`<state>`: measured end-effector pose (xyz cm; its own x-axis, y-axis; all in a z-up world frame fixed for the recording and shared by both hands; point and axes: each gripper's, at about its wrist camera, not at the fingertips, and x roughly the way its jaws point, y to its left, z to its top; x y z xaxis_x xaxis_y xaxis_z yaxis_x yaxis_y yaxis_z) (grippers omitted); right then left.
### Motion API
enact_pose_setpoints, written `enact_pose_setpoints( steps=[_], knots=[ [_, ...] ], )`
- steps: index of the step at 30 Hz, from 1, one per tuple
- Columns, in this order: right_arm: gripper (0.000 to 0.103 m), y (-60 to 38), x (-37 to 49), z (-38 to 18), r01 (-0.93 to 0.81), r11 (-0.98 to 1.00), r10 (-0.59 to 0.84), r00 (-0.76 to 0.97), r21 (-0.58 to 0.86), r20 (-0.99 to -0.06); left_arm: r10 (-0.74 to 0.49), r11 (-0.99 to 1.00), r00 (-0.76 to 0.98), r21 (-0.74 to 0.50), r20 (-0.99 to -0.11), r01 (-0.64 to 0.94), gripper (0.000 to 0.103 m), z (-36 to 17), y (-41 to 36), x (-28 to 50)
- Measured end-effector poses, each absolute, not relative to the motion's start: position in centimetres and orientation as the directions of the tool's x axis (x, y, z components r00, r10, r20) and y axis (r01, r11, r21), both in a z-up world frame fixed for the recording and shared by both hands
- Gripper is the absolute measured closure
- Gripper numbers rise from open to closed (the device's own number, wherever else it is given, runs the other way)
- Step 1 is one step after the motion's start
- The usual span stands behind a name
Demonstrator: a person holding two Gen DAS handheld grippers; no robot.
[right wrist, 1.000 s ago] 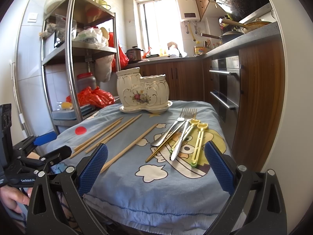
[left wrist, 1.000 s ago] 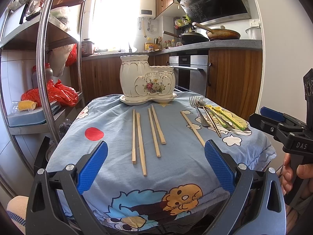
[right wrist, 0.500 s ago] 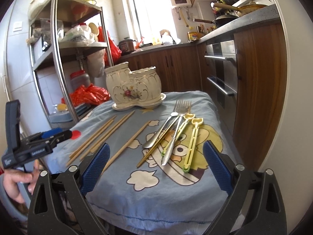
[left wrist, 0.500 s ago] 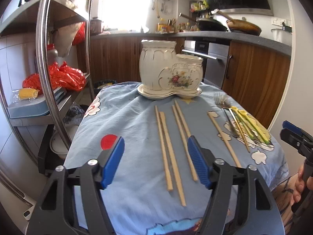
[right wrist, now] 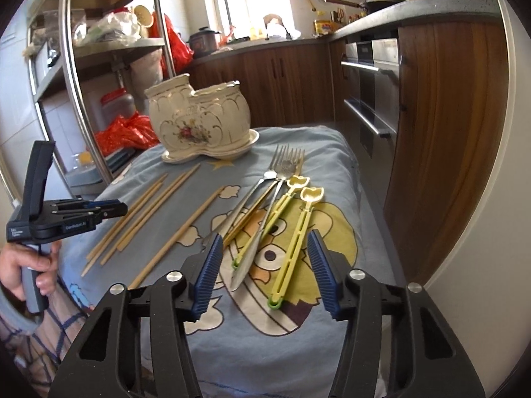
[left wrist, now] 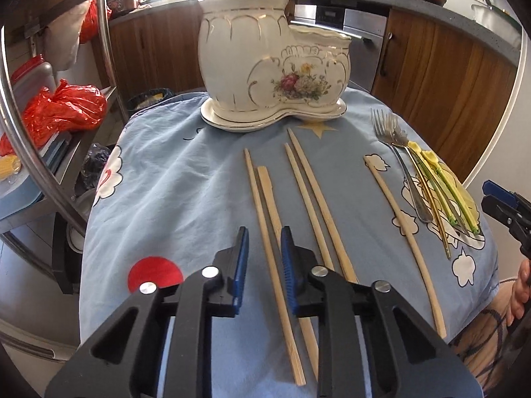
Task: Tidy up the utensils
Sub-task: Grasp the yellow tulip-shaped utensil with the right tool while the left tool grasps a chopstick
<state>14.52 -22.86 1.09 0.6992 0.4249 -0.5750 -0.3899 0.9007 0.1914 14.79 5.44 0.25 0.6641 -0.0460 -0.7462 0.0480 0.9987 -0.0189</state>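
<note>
A cream ceramic utensil holder (left wrist: 272, 63) with two compartments stands on a saucer at the far end of the blue-clothed table (left wrist: 186, 172). Several wooden chopsticks (left wrist: 312, 195) lie in the middle. Forks (left wrist: 385, 126), a spoon and yellow-green utensils (left wrist: 444, 189) lie at the right. My left gripper (left wrist: 264, 255) is narrowly open, its jaws on either side of the leftmost chopstick pair (left wrist: 265, 205), just above the cloth. My right gripper (right wrist: 264, 265) is open above the yellow-green utensils (right wrist: 295, 232) and fork handles (right wrist: 252, 248). The holder also shows in the right wrist view (right wrist: 199, 122).
A steel shelf rack (left wrist: 39, 126) with red bags stands to the left of the table. Wooden cabinets and an oven (right wrist: 368, 93) run along the right. The table edge drops off close on the right side (right wrist: 371, 205).
My left gripper has moved forward and down over the left chopsticks and its jaws have narrowed. My right gripper has advanced over the forks and its jaws have narrowed somewhat.
</note>
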Motion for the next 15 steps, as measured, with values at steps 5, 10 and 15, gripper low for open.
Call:
enact_pose_setpoints(
  steps=[5,10,15],
  knots=[
    [0.066,-22.9,17.2,0.6,-0.381,0.909,0.396,0.664,0.169,-0.634,-0.053,0.998,0.619,-0.013,-0.784,0.069,0.091,-0.3,5.6,15.8],
    [0.071,-22.3,19.8,-0.3,-0.394,0.905,0.384,0.595,0.160,-0.705,-0.065,0.996,0.596,-0.020,-0.800,0.082,0.096,-0.2,6.2,16.2],
    [0.082,-21.9,21.5,-0.9,-0.401,0.904,0.366,0.546,0.148,-0.753,-0.063,0.995,0.567,-0.008,-0.821,0.098,0.097,-0.1,7.0,16.7]
  ],
)
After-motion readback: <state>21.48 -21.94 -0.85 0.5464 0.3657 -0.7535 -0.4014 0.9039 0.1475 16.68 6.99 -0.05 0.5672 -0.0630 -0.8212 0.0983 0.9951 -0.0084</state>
